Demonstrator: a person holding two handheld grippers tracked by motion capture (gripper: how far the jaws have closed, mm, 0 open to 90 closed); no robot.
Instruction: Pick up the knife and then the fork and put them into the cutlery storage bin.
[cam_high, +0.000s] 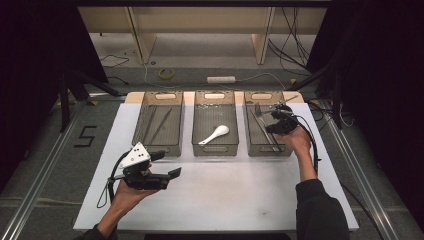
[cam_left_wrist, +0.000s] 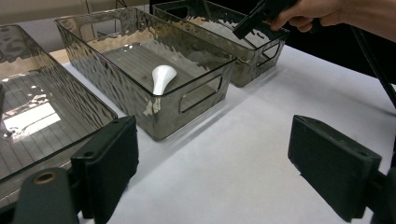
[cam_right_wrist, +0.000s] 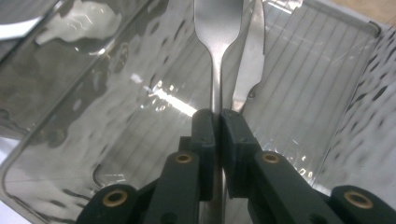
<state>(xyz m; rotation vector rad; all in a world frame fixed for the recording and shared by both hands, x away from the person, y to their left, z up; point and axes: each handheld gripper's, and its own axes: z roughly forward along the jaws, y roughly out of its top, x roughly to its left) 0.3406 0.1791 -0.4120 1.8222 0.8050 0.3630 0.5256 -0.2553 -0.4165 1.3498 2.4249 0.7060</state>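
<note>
A: Item: fork (cam_right_wrist: 217, 56). Location?
B: Pinched by the handle in right claw (cam_right_wrist: 217, 116), over right bin (cam_right_wrist: 336, 70), beside knife (cam_right_wrist: 250, 56).
A: Left claw (cam_left_wrist: 212, 163)?
B: Spread, empty, above tabletop (cam_left_wrist: 243, 154).
A: Risk?
B: Thin grip; fork may swivel, slip out.

The three bins (cam_high: 158, 145) are smoky see-through plastic, glossy with a rippled texture and ribbed bottoms. The fork (cam_right_wrist: 218, 28) is brushed metal, knife (cam_right_wrist: 250, 60) same but shinier. The spoon (cam_high: 215, 135) looks like glossy white ceramic or plastic. Table (cam_high: 220, 200) has a matt white top, and the right gripper (cam_right_wrist: 218, 116) is matt black plastic.
</note>
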